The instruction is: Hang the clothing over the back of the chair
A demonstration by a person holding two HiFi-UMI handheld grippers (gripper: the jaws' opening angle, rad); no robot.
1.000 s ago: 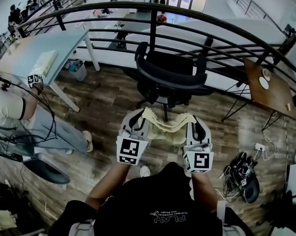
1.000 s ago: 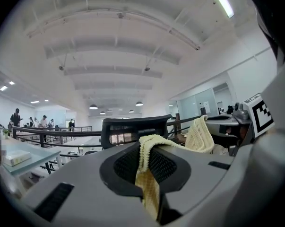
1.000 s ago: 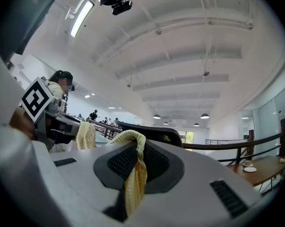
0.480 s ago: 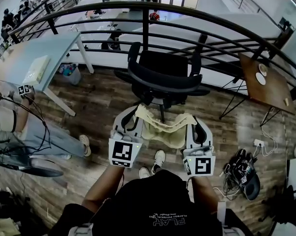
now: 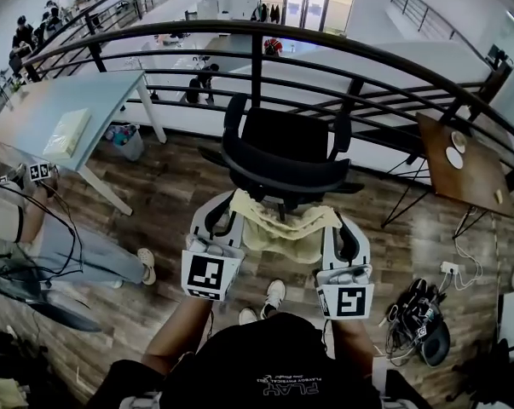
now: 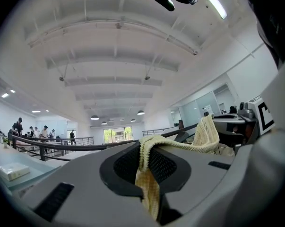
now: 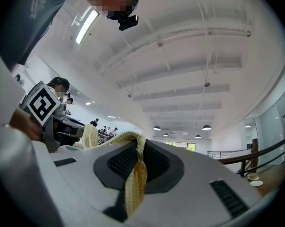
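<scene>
**Pale yellow knit garment held stretched behind a black office chair**

The head view looks down on a dark wood-plank floor (image 5: 188, 173) that runs up to a curved black railing (image 5: 384, 49). Beyond the railing is a lower level with small, distant figures. A pale blue table (image 5: 103, 96) stands at the left with a flat cream box (image 5: 66, 132) on it. A seated person (image 5: 22, 228) is cut off by the left edge. A brown wooden table (image 5: 478, 177) stands at the right. A tangle of cables and dark gear (image 5: 418, 313) lies on the floor at lower right.

A small bin (image 5: 129, 141) sits under the pale blue table, and what is in it is too small to name. 2 white dishes (image 5: 454, 157) rest on the wooden table; whether they hold anything cannot be told.

The black office chair (image 5: 286, 139) stands by the railing, its backrest toward the person holding the grippers. The knit garment (image 5: 282, 228) is in the air just on the near side of that backrest, stretched between the 2 grippers and not yet draped over it. The jaws of the left gripper (image 5: 229, 201) are nearly closed and pinch one end of the fabric. The jaws of the right gripper (image 5: 332, 221) pinch the other end the same way.

The garment hides the chair's base. Whether the garment's upper edge touches the backrest cannot be told.
</scene>
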